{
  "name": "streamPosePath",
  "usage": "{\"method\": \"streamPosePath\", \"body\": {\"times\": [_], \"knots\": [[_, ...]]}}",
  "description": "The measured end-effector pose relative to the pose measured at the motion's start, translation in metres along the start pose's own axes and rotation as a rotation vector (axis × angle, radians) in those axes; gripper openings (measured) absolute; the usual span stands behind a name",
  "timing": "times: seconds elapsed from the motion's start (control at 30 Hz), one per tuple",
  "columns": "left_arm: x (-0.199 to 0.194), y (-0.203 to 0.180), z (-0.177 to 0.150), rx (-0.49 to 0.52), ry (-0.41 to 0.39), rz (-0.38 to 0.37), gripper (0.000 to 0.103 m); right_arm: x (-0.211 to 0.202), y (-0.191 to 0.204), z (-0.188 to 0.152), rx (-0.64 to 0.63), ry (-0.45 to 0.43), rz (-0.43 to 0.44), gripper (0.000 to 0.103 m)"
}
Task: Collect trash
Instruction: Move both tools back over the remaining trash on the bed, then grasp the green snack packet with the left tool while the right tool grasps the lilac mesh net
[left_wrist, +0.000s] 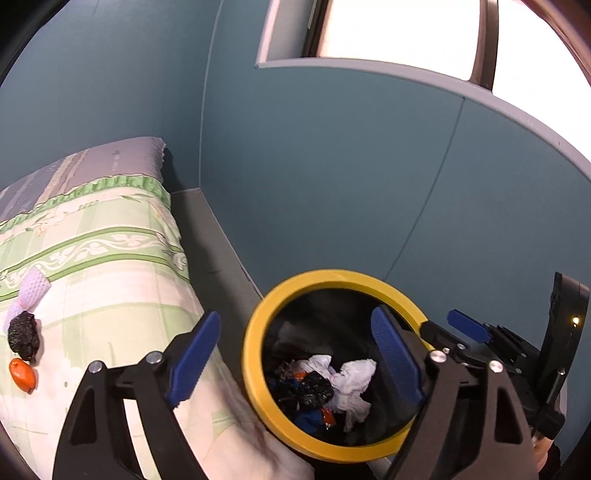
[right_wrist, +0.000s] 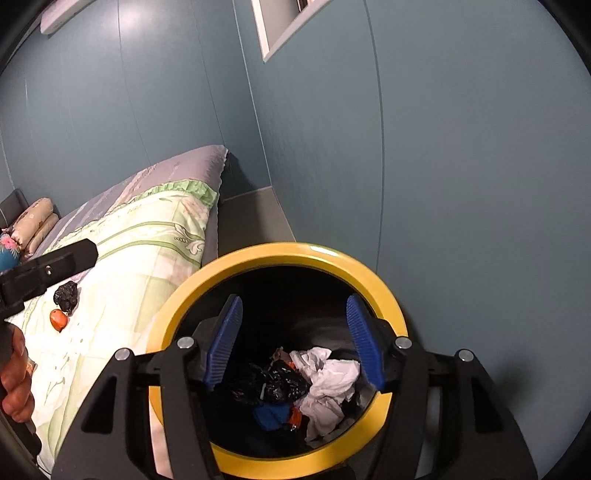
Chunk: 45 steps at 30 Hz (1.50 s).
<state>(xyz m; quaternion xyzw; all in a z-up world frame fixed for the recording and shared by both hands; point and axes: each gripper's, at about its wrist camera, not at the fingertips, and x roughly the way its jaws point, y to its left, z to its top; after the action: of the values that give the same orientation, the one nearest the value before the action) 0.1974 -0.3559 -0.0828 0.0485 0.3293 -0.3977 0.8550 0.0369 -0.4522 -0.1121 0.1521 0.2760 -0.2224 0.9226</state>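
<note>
— What do we see at the bottom of the picture?

— Our left gripper, jaws wide apart, nothing between them. Behind it sits a bin with a yellow rim, holding white paper and a black wad.

— And at the left?

— A green and white bed cover. On it lie a black lump, an orange bit just below it, and a pale foam net above.

— Lower right?

— Our right gripper, partly hidden.

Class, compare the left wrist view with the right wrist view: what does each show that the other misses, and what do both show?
Only the left wrist view shows the pale foam net sleeve on the bed and the bright window.

Only the right wrist view shows the pillows and a hand.

Both show the yellow-rimmed bin holding trash, plus the black crumpled bag and orange piece on the quilt.
</note>
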Motion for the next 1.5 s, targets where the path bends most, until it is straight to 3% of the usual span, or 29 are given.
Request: {"method": "streamPosePath", "body": {"times": [0.33, 0.73, 0.93, 1.13, 1.33, 1.5], "knots": [[-0.049, 0.053, 0.006, -0.058, -0.073, 0.106, 0.090, -0.024, 0.036, 0.017, -0.074, -0.069, 0.030, 0.070], [-0.137, 0.157, -0.016, -0.148, -0.123, 0.343, 0.095, -0.029, 0.146, 0.039, -0.242, -0.090, 0.210, 0.080], [-0.178, 0.216, -0.048, -0.210, -0.092, 0.474, 0.095, -0.012, 0.217, 0.031, -0.328, -0.020, 0.338, 0.081], [-0.208, 0.273, -0.094, -0.303, -0.043, 0.538, 0.095, 0.022, 0.289, 0.018, -0.397, 0.087, 0.437, 0.081], [-0.214, 0.306, -0.137, -0.361, 0.007, 0.538, 0.095, 0.054, 0.348, 0.005, -0.446, 0.164, 0.483, 0.081], [-0.199, 0.320, -0.161, -0.390, 0.056, 0.514, 0.095, 0.103, 0.395, 0.005, -0.444, 0.238, 0.520, 0.084]]}}
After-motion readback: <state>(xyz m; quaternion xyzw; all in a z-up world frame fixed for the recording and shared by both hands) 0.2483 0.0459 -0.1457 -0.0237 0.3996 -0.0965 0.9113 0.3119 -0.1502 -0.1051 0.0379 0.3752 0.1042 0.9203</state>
